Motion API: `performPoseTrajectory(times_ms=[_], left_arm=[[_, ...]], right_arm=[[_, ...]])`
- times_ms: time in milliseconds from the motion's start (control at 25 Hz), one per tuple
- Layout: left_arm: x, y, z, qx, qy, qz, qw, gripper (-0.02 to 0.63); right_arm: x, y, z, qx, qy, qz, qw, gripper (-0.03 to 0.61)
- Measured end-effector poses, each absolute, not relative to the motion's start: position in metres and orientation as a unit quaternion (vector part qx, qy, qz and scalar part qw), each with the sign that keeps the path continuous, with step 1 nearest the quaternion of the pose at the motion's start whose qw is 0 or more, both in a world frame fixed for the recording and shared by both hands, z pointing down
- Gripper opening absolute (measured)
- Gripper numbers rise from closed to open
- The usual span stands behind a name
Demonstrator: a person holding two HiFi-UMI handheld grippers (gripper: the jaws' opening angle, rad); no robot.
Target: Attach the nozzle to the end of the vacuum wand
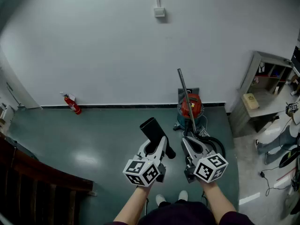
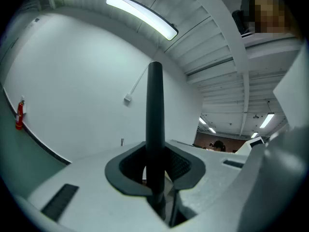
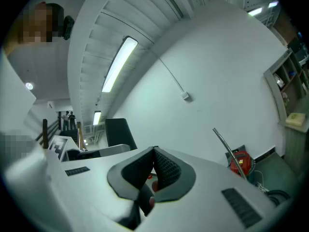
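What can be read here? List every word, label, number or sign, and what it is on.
No text is legible in any view.
Fire extinguisher: label too small to read.
Red vacuum canister: any print too small to read.
Yellowish box: too blurred to read.
Left marker cube, right marker cube: square patterns only, no letters.

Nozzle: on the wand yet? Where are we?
Done: nozzle picked up, clamped in left claw. In hand: it's held in the air, clear of the wand. To do: seat it on the wand's end; right claw is shut, empty.
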State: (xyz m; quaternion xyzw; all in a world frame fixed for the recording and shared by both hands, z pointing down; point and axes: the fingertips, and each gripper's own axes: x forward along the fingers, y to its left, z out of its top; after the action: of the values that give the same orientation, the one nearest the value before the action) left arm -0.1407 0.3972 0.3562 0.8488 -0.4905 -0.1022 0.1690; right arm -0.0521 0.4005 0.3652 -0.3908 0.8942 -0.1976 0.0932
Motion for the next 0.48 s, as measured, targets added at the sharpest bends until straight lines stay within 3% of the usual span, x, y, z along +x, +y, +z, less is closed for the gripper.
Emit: performPoseTrajectory(times_ms=[480], left_arm=[[-0.152,0.405,0.367,0.846,-0.497,-0.088,0.169,0.086]], right_arm=[[-0.062,0.406,0.373,-0.375,0.898,-0.209,0.095,0.017]])
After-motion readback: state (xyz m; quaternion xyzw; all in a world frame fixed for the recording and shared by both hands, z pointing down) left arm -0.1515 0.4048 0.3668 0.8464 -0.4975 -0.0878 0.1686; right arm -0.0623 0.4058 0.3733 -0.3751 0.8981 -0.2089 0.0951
